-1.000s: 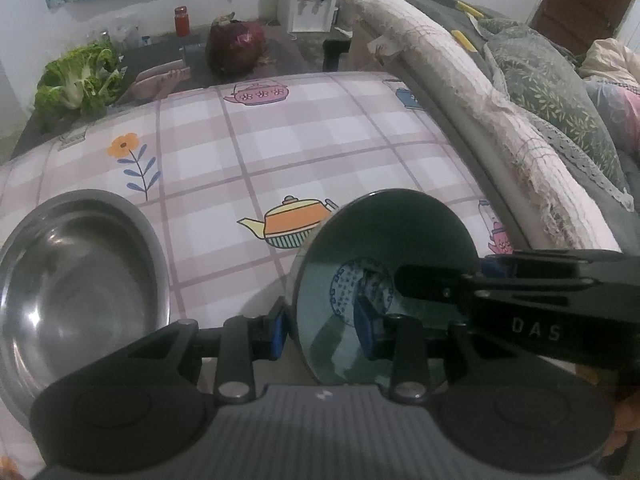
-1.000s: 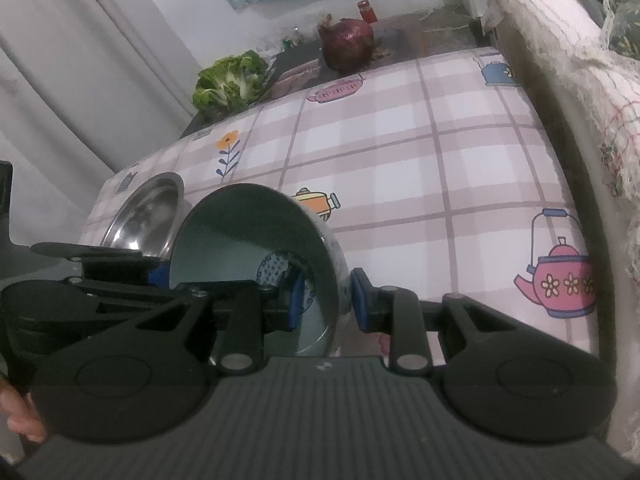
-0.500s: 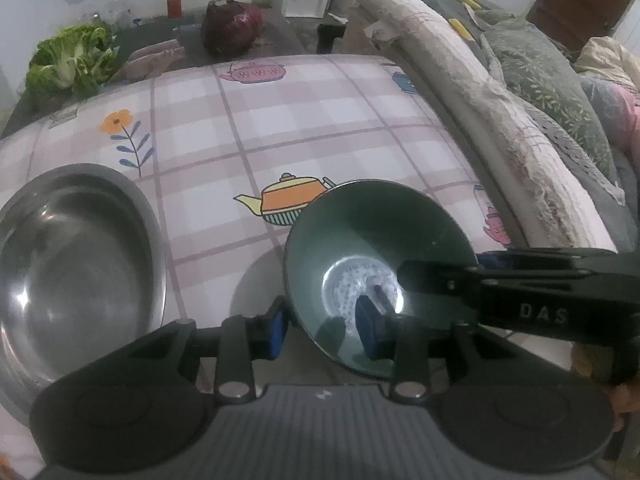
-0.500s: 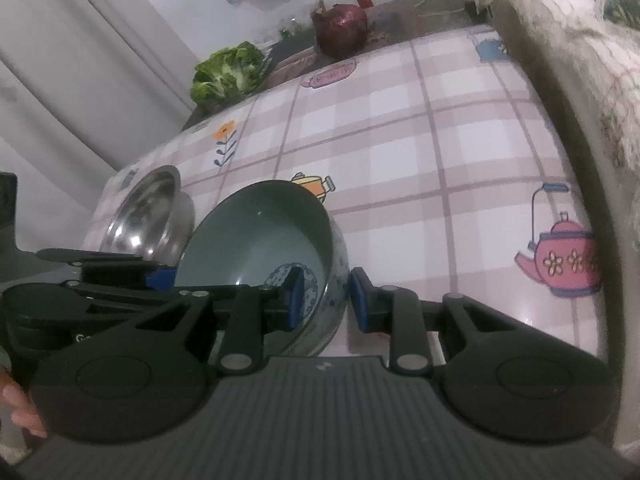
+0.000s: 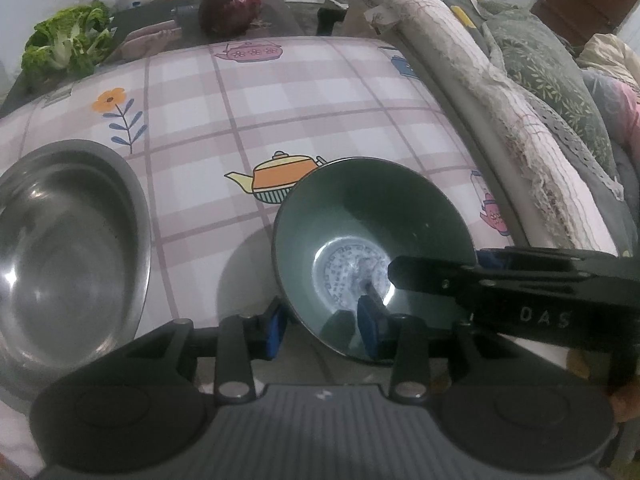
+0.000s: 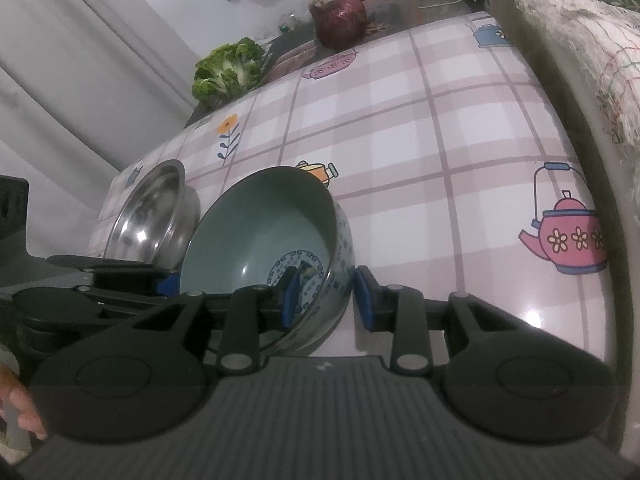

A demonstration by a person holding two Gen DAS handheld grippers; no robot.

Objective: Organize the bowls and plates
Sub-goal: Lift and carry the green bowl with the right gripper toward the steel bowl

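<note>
From the left wrist, our left tool straddles the near rim of the green bowl, pads loose, jaws just easing apart. The steel bowl sits off to its left on the table.

From the right wrist, our right tool brackets the bowl's right wall, also opening, not pinching. Glazed ceramic, we'd guess: stiff, slippery, chippable. Best grip is across the rim.

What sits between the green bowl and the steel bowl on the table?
Nothing visible. Only bare checked tablecloth separates the green bowl from the steel bowl to its left in the left wrist view. The leafy greens sit far back, off that line.
</note>
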